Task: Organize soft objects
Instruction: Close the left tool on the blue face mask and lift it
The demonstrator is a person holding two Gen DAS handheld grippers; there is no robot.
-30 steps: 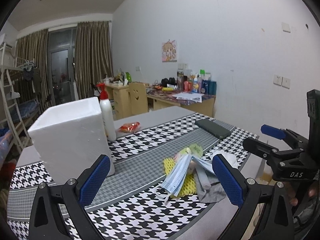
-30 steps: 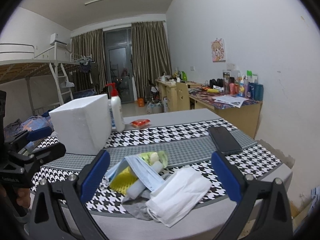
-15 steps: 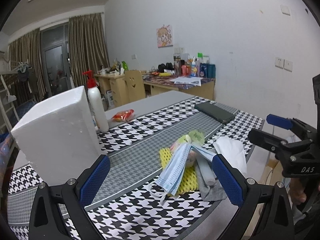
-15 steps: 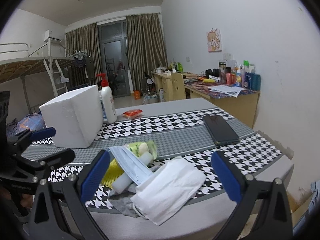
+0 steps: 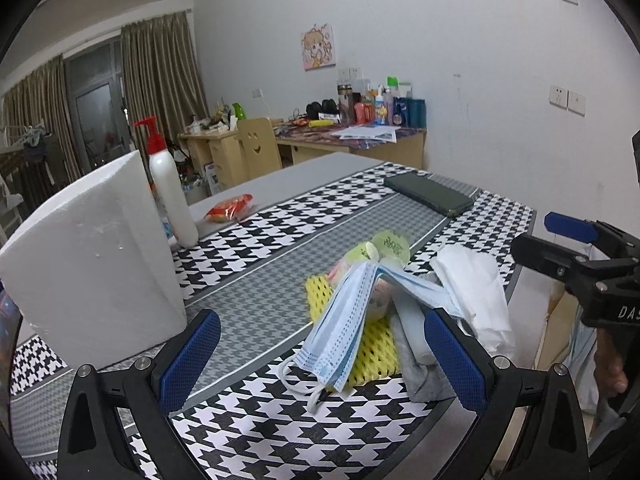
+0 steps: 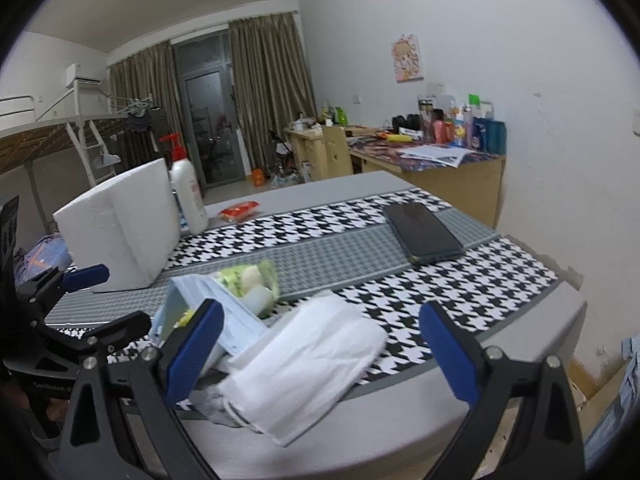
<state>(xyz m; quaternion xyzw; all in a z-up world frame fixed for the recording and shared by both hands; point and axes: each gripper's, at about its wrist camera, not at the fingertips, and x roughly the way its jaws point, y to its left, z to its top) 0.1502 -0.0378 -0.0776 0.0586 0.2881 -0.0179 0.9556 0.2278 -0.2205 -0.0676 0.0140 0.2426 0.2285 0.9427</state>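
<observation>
The soft objects (image 5: pixel 368 312) are lying heaped at the worktop (image 6: pixel 532 320) edge, while both tongs, left (image 5: pixel 320 360) and right (image 6: pixel 320 348), are hanging spread wide and empty, seemingly readying a pick.

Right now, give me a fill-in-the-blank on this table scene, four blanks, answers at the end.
1. The pump bottle beside the white foam box has a ____ pump head.
2. The blue mask is draped over a ____ mesh sleeve.
3. The jaws of the left gripper and the right gripper are ____.
4. The dark phone lies ____ on the houndstooth cloth.

Answers: red; yellow; open; flat
</observation>
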